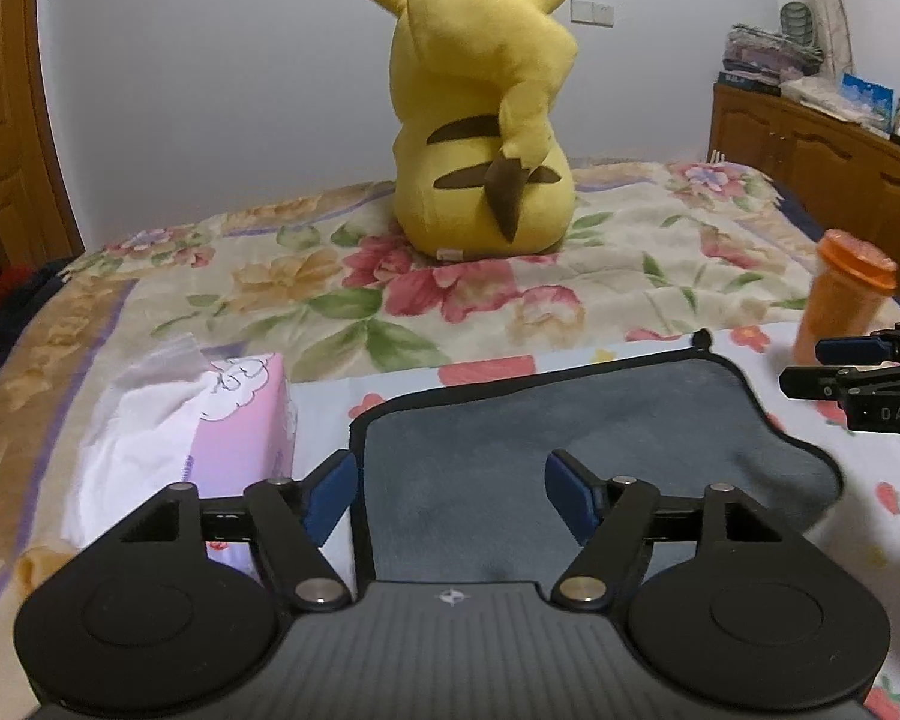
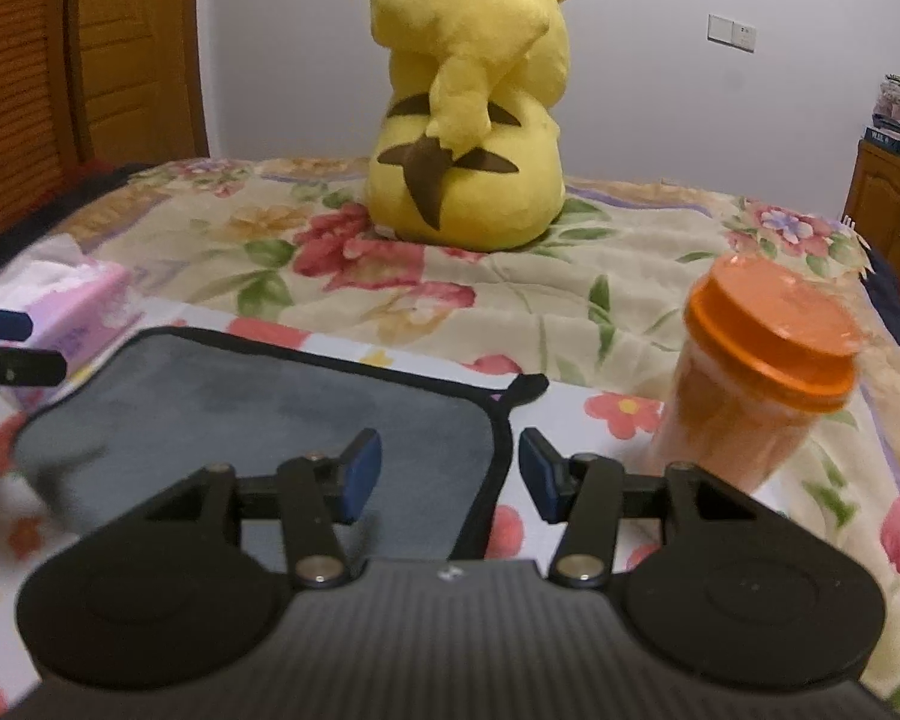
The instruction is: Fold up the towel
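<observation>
Grey towel (image 1: 570, 450) lies spread on the bed (image 1: 510, 300), near its front edge. Left gripper (image 1: 450, 495) and right gripper (image 2: 450, 471) hover over it, jaws released, grasping nothing. Tissue pack (image 1: 210, 414) left, orange jar (image 2: 762, 372) right.

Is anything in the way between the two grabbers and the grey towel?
Nothing visible. The left gripper and right gripper are both open right over the grey towel. The tissue pack and orange jar sit off to its sides.
</observation>
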Action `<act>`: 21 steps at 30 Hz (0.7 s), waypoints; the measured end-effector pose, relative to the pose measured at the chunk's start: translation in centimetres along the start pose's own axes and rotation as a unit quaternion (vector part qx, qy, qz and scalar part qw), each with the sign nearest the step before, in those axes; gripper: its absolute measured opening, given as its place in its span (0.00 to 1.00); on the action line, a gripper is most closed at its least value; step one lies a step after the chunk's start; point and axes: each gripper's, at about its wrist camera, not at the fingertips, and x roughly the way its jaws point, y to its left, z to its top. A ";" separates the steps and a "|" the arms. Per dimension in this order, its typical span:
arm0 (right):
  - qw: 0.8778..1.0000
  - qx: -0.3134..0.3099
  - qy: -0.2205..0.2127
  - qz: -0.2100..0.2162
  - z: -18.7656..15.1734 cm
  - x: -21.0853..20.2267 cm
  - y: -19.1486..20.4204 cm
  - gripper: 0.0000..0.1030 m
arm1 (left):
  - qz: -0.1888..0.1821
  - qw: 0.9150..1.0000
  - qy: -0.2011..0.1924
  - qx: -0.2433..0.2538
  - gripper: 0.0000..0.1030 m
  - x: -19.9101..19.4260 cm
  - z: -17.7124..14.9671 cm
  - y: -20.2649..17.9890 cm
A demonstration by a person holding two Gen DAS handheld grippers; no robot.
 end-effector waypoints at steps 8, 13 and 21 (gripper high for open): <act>1.000 0.017 -0.006 0.014 0.2 -5.2 0.5 0.71 | -0.004 1.000 -0.015 -0.015 0.84 -5.4 -0.1 -0.7; 1.000 0.019 -0.012 0.008 -0.2 -8.3 0.9 0.89 | -0.005 1.000 -0.019 -0.017 0.93 -8.7 -0.5 -1.2; 1.000 0.017 -0.008 0.005 -0.9 -11.8 1.6 1.00 | -0.006 1.000 -0.029 -0.004 1.00 -13.8 -1.4 -1.9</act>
